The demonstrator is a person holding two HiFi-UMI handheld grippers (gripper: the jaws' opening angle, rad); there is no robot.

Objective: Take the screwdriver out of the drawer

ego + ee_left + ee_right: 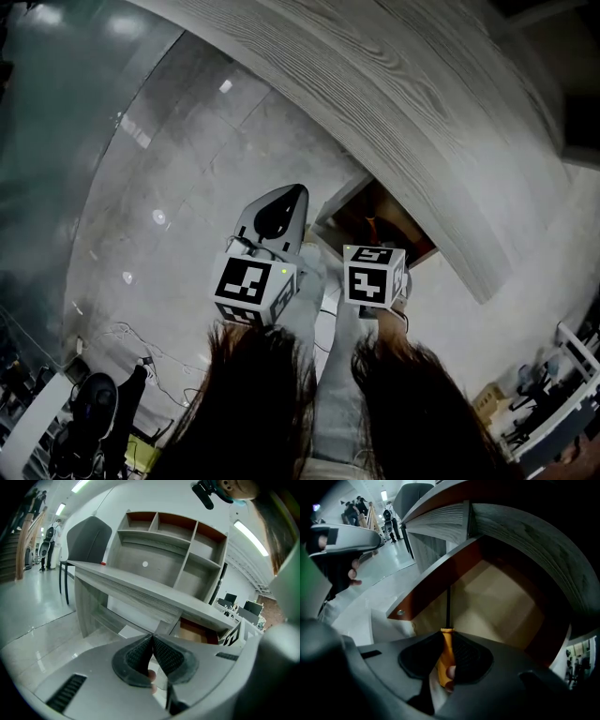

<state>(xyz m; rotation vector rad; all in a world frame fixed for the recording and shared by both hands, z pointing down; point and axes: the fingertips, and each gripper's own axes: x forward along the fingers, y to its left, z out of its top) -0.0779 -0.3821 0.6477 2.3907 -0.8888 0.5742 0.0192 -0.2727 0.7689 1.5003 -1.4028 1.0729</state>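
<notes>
Currently clamping the screwdriver (446,660) by its orange handle in the right tongs (448,634), black shaft aimed straight ahead into the open drawer (497,597). Hemmed in from above by the grey tabletop (525,541) overhanging the drawer, and by the red-brown drawer wall close on the left of these tongs. Holding the left tongs (152,639) pinched together on nothing, facing the tabletop's front edge, with a shelf unit (164,550) beyond and a dark chair (86,538) further left.
</notes>
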